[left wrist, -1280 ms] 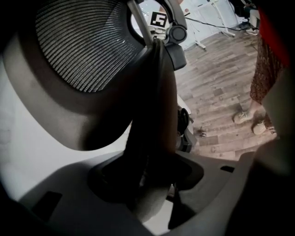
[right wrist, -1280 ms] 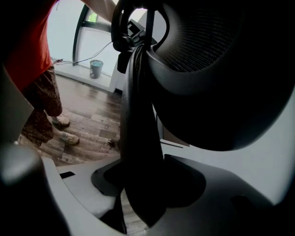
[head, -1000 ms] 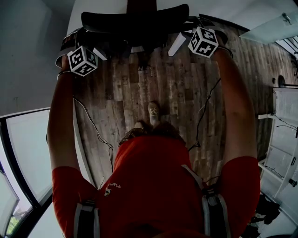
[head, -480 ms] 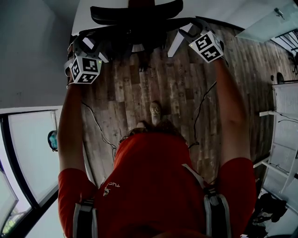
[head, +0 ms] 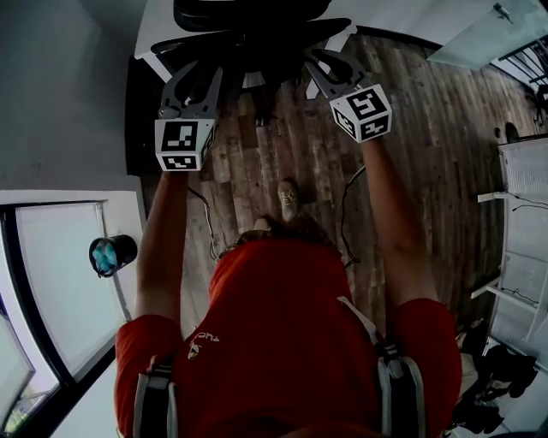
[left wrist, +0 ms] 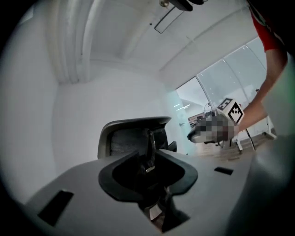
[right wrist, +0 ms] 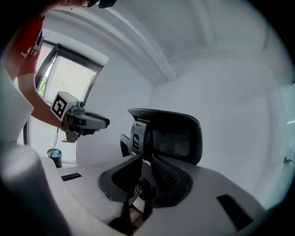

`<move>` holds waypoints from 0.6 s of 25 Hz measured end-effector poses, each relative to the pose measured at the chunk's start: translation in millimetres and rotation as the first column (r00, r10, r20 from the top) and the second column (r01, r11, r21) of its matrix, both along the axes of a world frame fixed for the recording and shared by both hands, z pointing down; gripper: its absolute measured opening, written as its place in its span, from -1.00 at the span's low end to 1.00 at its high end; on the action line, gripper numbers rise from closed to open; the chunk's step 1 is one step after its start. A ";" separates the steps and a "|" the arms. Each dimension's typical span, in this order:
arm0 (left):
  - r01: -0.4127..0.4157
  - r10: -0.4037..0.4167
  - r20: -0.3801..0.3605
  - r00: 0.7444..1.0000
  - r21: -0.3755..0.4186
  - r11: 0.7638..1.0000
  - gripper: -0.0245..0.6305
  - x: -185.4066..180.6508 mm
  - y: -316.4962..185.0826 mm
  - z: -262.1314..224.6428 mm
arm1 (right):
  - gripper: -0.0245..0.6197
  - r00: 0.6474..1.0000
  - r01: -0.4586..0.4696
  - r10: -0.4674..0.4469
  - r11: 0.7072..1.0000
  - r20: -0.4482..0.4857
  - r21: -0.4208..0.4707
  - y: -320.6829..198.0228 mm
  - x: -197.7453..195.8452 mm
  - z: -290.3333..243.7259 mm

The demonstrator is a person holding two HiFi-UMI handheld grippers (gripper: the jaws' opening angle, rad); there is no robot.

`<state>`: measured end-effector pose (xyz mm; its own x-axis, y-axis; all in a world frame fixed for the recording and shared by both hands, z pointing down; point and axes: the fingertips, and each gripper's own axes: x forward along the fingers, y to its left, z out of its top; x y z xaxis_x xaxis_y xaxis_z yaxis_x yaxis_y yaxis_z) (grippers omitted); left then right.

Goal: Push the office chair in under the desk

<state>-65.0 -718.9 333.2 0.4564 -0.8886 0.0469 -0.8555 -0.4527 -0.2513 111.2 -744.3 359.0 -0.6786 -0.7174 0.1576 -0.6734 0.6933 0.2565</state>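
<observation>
the office chair [head: 248, 26] sits under the far bench [head: 152, 30], so the left tongs [head: 195, 81] and right tongs [head: 325, 67] have just been closing partway, on nothing.

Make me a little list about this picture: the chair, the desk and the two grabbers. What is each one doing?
chair: dark, tucked in at the desk
desk: white, over the chair's seat
left gripper: clear of the chair; jaws apart, just been closing, nothing between them
right gripper: clear of the chair; jaws apart, just been closing, nothing between them
floor: wood planks
person: red shirt, both arms stretched out
</observation>
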 end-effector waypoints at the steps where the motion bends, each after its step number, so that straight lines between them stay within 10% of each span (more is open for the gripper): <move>1: -0.012 0.012 -0.024 1.000 0.004 1.000 -0.62 4.4 6.8 -2.8 | -0.70 1.000 0.004 -0.004 1.000 0.030 0.002 8.8 -6.0 -3.4; 15: -0.086 0.093 -0.184 0.978 0.046 0.995 -0.88 44.8 72.0 -23.7 | -0.84 0.954 0.060 -0.072 0.997 0.292 0.048 91.2 -52.3 -45.0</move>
